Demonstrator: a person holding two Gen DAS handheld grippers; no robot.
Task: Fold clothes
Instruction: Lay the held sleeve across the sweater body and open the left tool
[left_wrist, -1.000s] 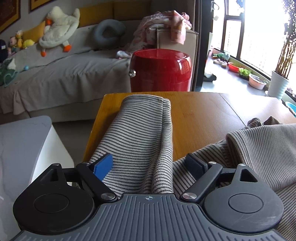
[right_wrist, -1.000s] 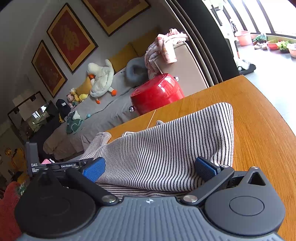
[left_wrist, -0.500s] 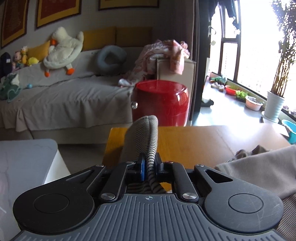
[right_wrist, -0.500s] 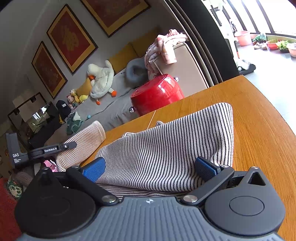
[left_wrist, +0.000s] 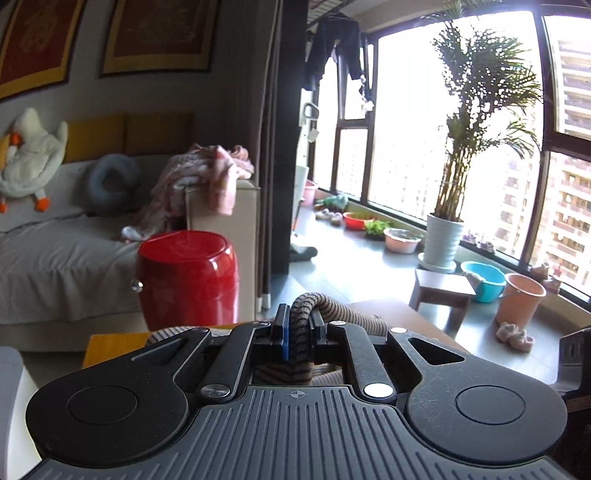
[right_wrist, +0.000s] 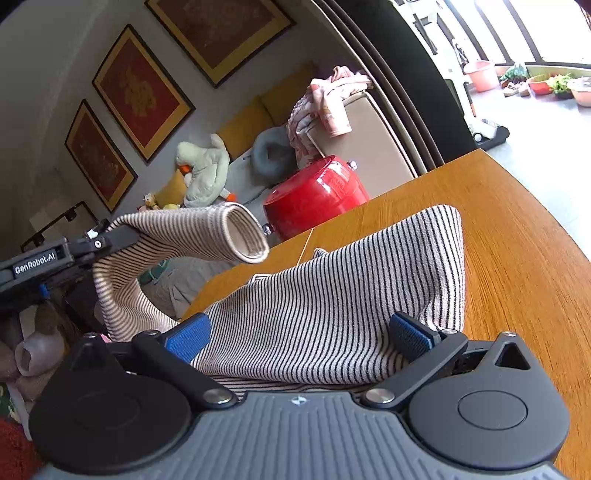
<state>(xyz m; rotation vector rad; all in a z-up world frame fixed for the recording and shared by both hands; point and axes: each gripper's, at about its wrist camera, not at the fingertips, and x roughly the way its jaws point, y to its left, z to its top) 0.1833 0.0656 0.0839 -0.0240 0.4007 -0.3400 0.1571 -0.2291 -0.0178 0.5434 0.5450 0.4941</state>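
A beige sweater with thin dark stripes (right_wrist: 332, 295) lies bunched on the wooden table (right_wrist: 517, 240). Its sleeve (right_wrist: 207, 229) is lifted off the table at the left, cuff open toward the camera. My left gripper (left_wrist: 299, 328) is shut on that sleeve (left_wrist: 306, 317), which bulges up between the blue pads; the same gripper (right_wrist: 107, 240) shows from the side in the right wrist view. My right gripper (right_wrist: 299, 338) stands open just above the sweater body, its blue pads (right_wrist: 188, 336) apart on either side of the cloth without pressing it.
A red round stool (left_wrist: 186, 277) stands past the table's far edge, with a grey sofa (left_wrist: 55, 258) and a plush duck (left_wrist: 29, 162) behind. Right of it are windows, a potted palm (left_wrist: 443, 236), basins and a small low table (left_wrist: 443, 291).
The left gripper closed on the sleeve, then rose and swung right with it, lifting the sleeve off the table. The right gripper stayed where it was, open over the sweater.
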